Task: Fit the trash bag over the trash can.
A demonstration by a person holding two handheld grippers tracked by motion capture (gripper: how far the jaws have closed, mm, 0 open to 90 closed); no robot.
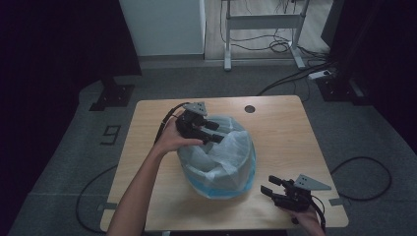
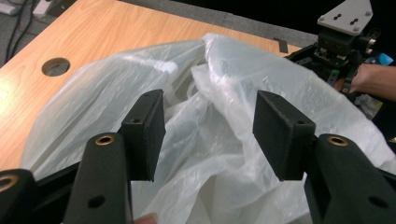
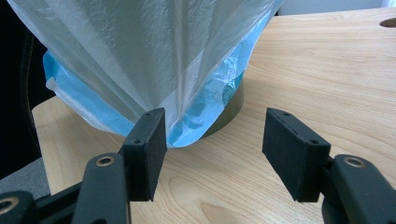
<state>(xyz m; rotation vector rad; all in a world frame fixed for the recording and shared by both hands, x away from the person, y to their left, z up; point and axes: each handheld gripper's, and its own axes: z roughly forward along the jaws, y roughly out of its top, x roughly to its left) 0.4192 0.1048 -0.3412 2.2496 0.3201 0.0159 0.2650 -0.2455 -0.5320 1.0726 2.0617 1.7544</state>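
A bin [image 3: 231,105] draped in a translucent bag [image 1: 221,157] stood mid-desk [image 1: 285,137]. The left gripper [image 1: 214,132] hovered over the bag's rumpled mouth, fingers parted and holding nothing, probably to tidy the liner. The right gripper [image 1: 271,186] waited apart, fingers wide.

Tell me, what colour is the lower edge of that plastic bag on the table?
Blue, beneath the clear plastic bag; the right gripper view shows it best.

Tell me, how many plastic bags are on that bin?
2. A clear bag lines the top and spills over the bin. A blue bag sits underneath it, peeking out near the bottom. More could be hidden underneath.
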